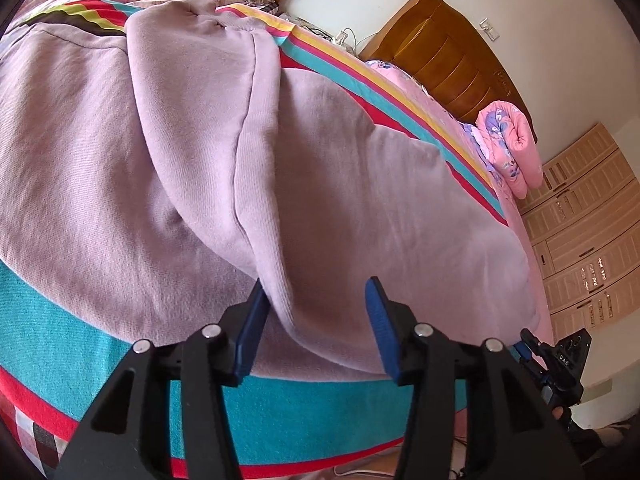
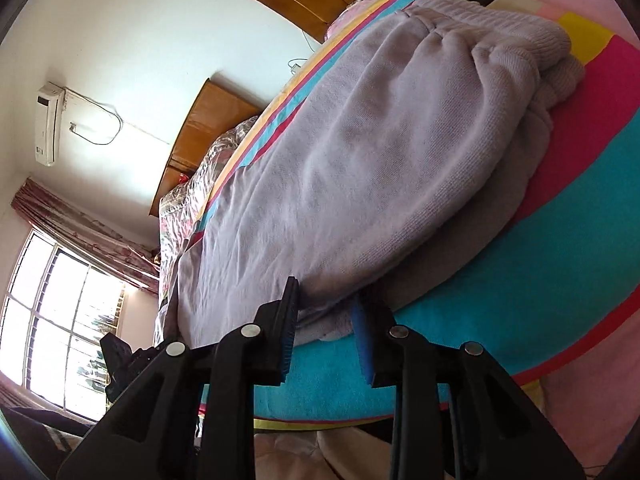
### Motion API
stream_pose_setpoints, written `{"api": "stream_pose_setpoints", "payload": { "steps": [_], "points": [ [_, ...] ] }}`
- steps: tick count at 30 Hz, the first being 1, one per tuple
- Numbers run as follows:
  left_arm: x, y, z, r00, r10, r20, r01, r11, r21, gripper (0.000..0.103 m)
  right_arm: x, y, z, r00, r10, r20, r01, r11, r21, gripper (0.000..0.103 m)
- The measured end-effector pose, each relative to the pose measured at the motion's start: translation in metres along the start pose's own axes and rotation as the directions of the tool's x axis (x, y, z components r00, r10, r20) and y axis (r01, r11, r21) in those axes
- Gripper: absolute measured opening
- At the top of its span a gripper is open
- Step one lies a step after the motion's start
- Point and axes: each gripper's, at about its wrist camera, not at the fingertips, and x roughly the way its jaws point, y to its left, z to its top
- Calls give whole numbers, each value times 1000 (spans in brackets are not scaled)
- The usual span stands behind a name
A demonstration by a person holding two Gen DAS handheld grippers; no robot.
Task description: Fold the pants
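Lilac sweatpants (image 1: 340, 180) lie folded lengthwise on a striped blanket (image 1: 60, 320) over a bed. My left gripper (image 1: 318, 312) stands open at the near edge of the pants, a raised fold of fabric between its blue pads (image 1: 380, 320), which do not press on it. In the right wrist view the pants (image 2: 360, 152) stretch away to the ribbed waistband (image 2: 460, 8). My right gripper (image 2: 326, 320) is open around the near hem, the cloth loose between its pads. Each gripper shows at the other view's edge: the right gripper (image 1: 560, 360), the left gripper (image 2: 120, 360).
The blanket's near edge (image 2: 360, 400) drops off just below both grippers. A wooden headboard (image 1: 448, 60) and a rolled pink quilt (image 1: 516, 148) lie beyond the pants. A wardrobe (image 1: 592, 232), a window (image 2: 52, 312) and a wall air conditioner (image 2: 48, 124) ring the room.
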Motion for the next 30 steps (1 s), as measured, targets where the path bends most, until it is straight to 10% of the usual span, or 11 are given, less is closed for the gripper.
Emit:
{"api": "stream_pose_setpoints", "payload": {
  "steps": [3,19,22,25,30],
  "points": [
    [-7,1,2,999,38,26,-39,999,38,9,-4,14,1,999,-52,11,53,997,-53,12],
    [-2,13,-7,998,69,9,-69,997,38,9,-1,11,-4,993,-118,-1,117,992,-52,5],
    [-7,14,-6,997,79,-1,-79,996,48,26,-3,13,2,991,-130,-20,128,988,-85,19],
    [-28,10,-2,985,168,52,-172,980,100,76,-24,24,8,982,-189,16,190,973,-132,70],
    [-61,25,29,963,218,160,-228,973,44,82,-56,39,27,960,-246,135,268,946,-180,70]
  ]
}}
